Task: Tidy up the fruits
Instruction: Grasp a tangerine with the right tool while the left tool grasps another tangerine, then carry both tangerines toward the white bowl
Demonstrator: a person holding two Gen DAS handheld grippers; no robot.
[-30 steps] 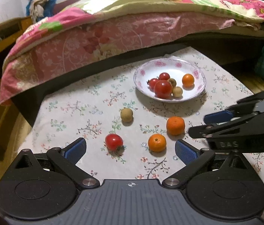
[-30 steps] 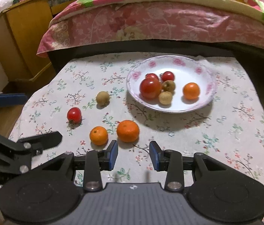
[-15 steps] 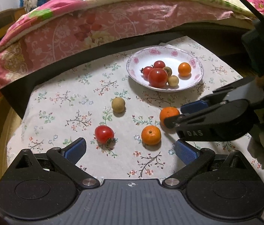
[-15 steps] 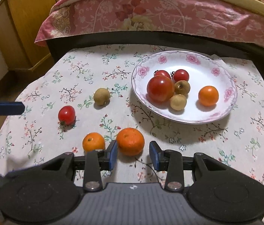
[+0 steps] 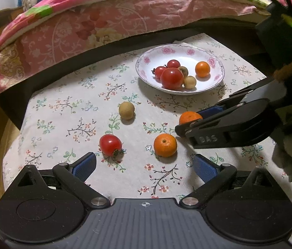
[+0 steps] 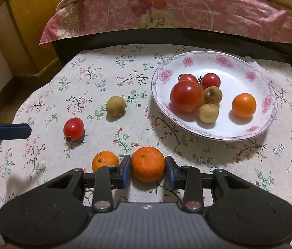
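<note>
Bracketing the larger orange, the right gripper has its jaws narrow around it, not clearly pressing; it lies on the tabletop in front of the plate. Next I judge: close, lift, carry to plate. The left gripper hangs wide, empty.

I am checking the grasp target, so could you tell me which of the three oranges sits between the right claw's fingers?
The larger loose orange on the floral tablecloth; the right claw brackets it.
</note>
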